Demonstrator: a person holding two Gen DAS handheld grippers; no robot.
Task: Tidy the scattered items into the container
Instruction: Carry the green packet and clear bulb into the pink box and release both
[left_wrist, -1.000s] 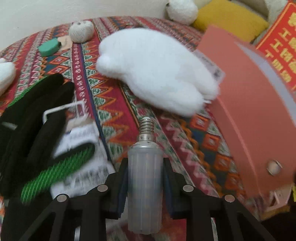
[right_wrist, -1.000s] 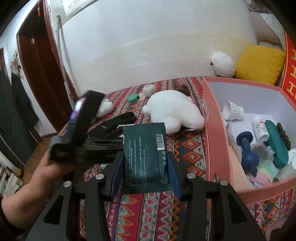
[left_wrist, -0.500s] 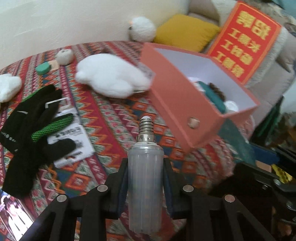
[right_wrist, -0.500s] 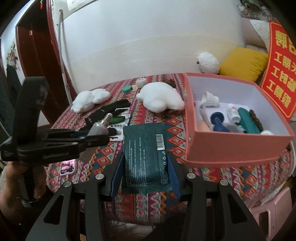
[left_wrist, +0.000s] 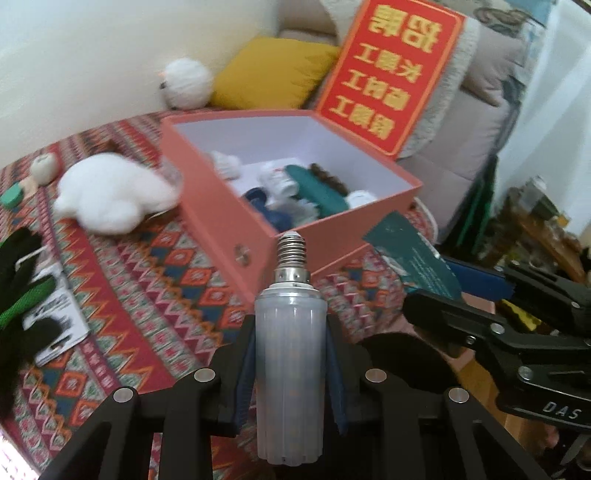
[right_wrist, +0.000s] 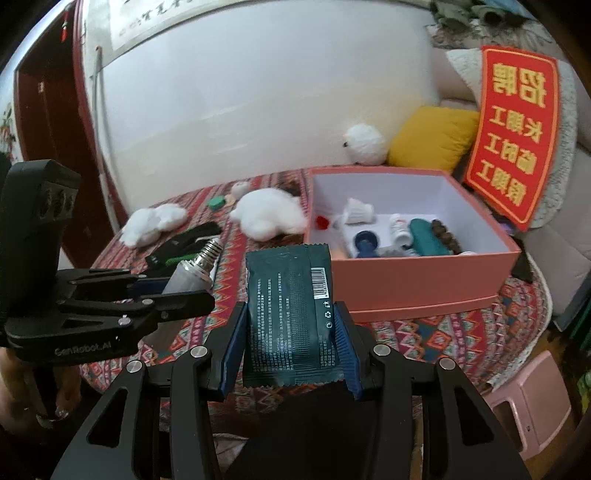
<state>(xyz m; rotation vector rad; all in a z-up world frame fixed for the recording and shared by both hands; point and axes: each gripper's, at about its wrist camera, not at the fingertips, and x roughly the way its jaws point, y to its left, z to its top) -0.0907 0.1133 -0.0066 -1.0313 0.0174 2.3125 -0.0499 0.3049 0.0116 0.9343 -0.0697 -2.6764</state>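
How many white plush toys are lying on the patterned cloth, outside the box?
2: a large plush beside the pink box, and a smaller plush near the cloth's left edge. Others may be hidden.

We read "DAS" on the right gripper (left_wrist: 424, 258) body, lower right; "GenRobot.AI" on the left gripper (right_wrist: 184, 284) body, lower left; packet (right_wrist: 291, 314) print & red sign (right_wrist: 513, 129) unreadable

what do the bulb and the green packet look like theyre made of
Bulb: frosted, translucent plastic body, ribbed and matte; shiny threaded metal screw base. Green packet: probably plastic film, with a slight sheen, serrated crimped ends and a printed barcode.
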